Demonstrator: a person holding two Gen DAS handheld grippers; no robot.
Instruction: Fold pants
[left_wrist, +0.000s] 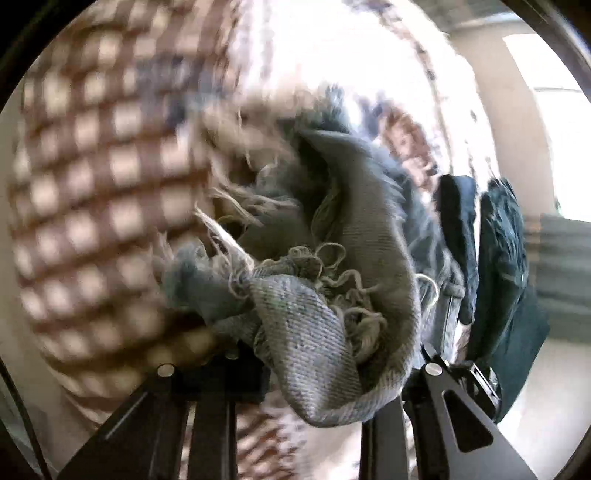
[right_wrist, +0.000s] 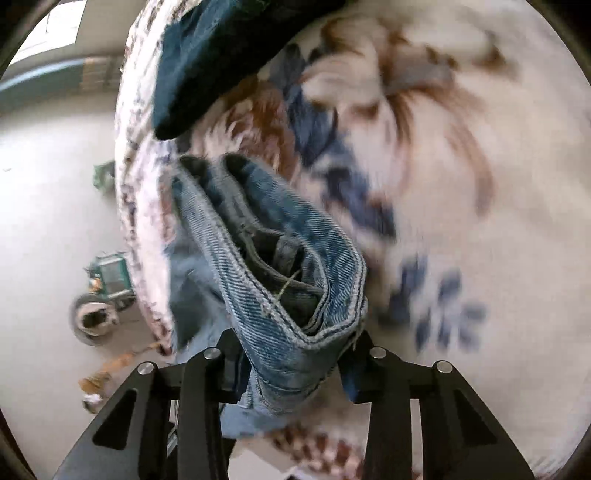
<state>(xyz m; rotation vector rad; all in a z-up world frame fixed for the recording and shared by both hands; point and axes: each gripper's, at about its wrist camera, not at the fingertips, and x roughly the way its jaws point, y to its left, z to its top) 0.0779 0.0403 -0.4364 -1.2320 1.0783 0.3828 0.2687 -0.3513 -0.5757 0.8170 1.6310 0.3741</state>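
Left wrist view: the left gripper (left_wrist: 332, 373) is clamped on the frayed hem of the jeans (left_wrist: 343, 258), bunched at centre frame; a checked bedspread (left_wrist: 92, 177) blurs across the left half; dark clothes (left_wrist: 498, 266) hang at right. Right wrist view: the right gripper (right_wrist: 295, 365) pinches the stitched waistband of the jeans (right_wrist: 266, 251) at lower centre, over a flowered bedspread (right_wrist: 461, 184); a dark garment (right_wrist: 207, 62) sits upper left. Judged mid-carry, ends being brought together; next, lay them flat and aligned.
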